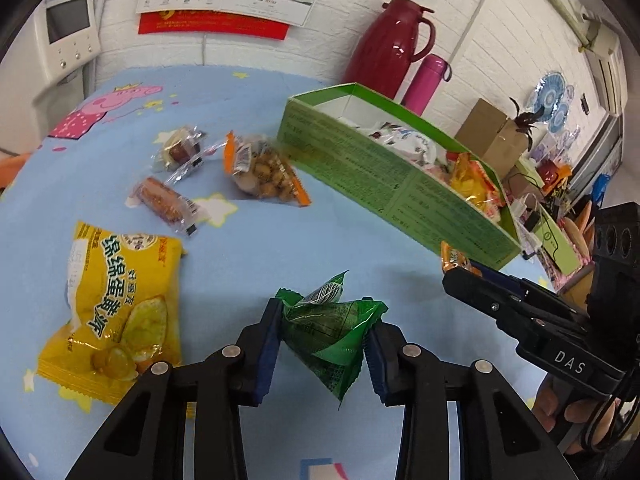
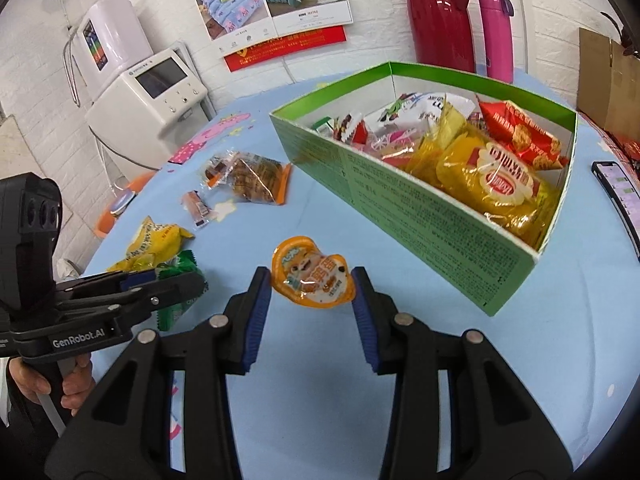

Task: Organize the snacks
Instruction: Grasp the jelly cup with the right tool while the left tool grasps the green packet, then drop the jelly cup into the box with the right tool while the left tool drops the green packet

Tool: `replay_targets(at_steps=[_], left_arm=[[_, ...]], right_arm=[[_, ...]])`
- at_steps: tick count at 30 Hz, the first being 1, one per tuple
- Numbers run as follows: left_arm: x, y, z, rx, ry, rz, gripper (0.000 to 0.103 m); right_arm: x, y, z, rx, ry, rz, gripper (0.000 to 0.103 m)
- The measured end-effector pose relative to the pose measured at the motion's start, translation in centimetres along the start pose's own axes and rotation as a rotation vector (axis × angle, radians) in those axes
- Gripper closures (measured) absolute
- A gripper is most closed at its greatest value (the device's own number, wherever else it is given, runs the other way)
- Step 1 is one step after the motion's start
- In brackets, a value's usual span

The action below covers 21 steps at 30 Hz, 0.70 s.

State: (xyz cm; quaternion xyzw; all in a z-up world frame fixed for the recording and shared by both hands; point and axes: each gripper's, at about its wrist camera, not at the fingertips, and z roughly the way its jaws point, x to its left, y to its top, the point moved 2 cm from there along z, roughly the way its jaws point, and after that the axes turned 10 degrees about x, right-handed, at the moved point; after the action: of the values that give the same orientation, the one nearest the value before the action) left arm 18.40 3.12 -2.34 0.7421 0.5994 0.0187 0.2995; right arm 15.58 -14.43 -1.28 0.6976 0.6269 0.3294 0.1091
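My left gripper (image 1: 324, 322) is shut on a green triangular snack packet (image 1: 332, 332), held just above the blue tablecloth. A flat orange jelly packet (image 2: 312, 276) sits clamped between the blue pads of my right gripper (image 2: 312, 286), to the right of the left one. In the left wrist view the right gripper (image 1: 454, 276) shows with the orange packet (image 1: 450, 258) at its tip. An open green box (image 2: 420, 208) holding several snacks stands beyond both grippers. Loose on the cloth lie a yellow packet (image 1: 116, 300), a peanut bag (image 1: 264, 176), a wrapped roll (image 1: 164, 200) and a small clear pack (image 1: 182, 148).
A red jug (image 1: 394, 44) and a pink bottle (image 1: 428, 80) stand behind the box by the wall. There is a phone (image 2: 616, 188) right of the box and a brown cardboard box (image 1: 492, 136) behind it. A white appliance (image 2: 152, 96) stands off the table's far left edge.
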Motion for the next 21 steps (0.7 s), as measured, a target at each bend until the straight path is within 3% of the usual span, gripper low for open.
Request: replay_targets(at_steps=[3, 9, 14, 21], left_arm=[[-2.3, 1.5, -1.5, -0.026, -0.038, 0.04, 0.065], [-6.5, 5.6, -2.5, -0.082, -0.038, 0.114, 0.064], [-8.8, 9.8, -1.3, -0.111, -0.026, 0.134, 0.064], [-9.3, 13.7, 2.5, -0.104, 0.022, 0.125, 0.064]], right_arm=[[-0.3, 0.6, -2.2, -0.056, 0.021, 0.005, 0.06], [-2.4, 3.0, -5.6, -0.155, -0.036, 0.009, 0.06], [-5.3, 5.2, -6.8, -0.213, -0.12, 0.023, 0.06], [-8.3, 7.8, -6.0, -0.232, -0.191, 0.033, 0.06]])
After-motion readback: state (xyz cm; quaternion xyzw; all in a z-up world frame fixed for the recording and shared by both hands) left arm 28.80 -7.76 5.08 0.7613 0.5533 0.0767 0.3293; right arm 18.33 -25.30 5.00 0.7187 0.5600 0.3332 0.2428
